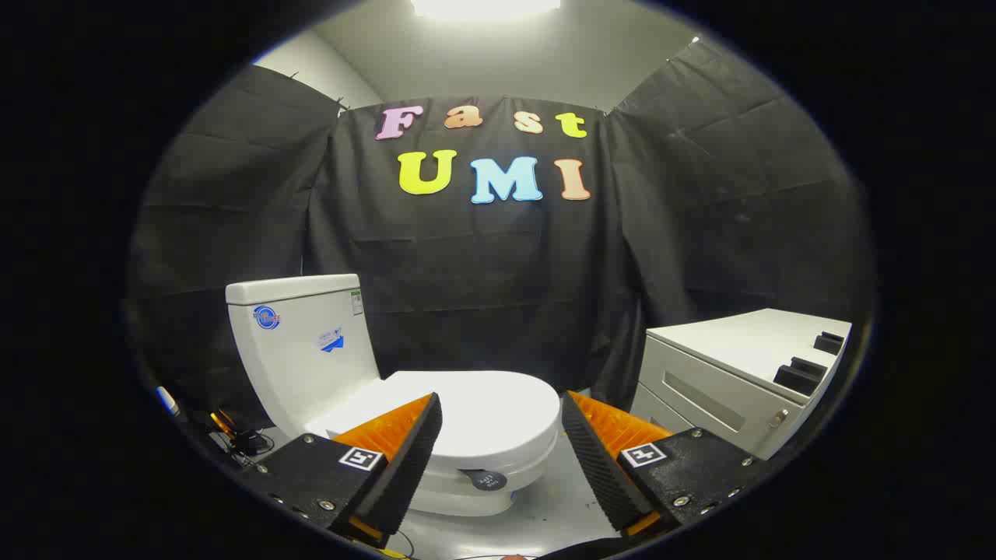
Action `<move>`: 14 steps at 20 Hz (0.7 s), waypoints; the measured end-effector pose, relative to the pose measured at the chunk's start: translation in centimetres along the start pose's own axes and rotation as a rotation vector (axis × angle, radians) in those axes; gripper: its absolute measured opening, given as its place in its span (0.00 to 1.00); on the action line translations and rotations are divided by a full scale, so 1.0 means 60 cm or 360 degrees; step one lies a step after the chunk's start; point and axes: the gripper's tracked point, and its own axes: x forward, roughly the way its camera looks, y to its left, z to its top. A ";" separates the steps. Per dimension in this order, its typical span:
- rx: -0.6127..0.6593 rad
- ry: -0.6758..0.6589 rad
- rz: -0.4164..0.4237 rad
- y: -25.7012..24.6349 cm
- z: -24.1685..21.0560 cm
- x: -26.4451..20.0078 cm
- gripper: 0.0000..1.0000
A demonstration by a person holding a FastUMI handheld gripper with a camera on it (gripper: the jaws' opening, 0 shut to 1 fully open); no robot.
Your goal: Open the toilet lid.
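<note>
The gripper (502, 408) is nearest, its two fingers spread wide apart with nothing held between them. The left finger (405, 459) and the right finger (599, 459) angle outward from each other, and each carries a small square marker on its body.

Just beyond and between the fingertips lies the toilet lid (482, 408), white, closed flat on the bowl. The left fingertip overlaps the lid's near left part in the view; whether it touches the lid cannot be told. The right fingertip stands just to the right of the lid's rounded front edge, apart from it. A small dark round tag (488, 480) hangs at the near front of the bowl (467, 498), below the lid's rim, in the gap between the fingers.

Behind the lid, to the left and farther off, rises the white tank (299, 350), with stickers on its side. Low on the floor to the left of the tank lie some cables (245, 443) and small items, too small to tell apart.

To the right, past the right finger, stands a white cabinet (731, 381) with a drawer front and dark blocks on its top. Pale floor (556, 505) shows between it and the bowl.

Farthest off hangs the black cloth wall (498, 295), with a bright ceiling light (486, 6) above.
</note>
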 end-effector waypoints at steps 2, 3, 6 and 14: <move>-0.0005 0.0003 0.0004 0.000 -0.001 -0.001 0.95; -0.0002 0.0000 0.0004 0.000 0.000 -0.001 0.95; -0.0002 0.0003 0.0003 0.001 -0.002 -0.001 0.95; -0.0008 0.0021 0.0013 0.004 -0.007 -0.003 0.95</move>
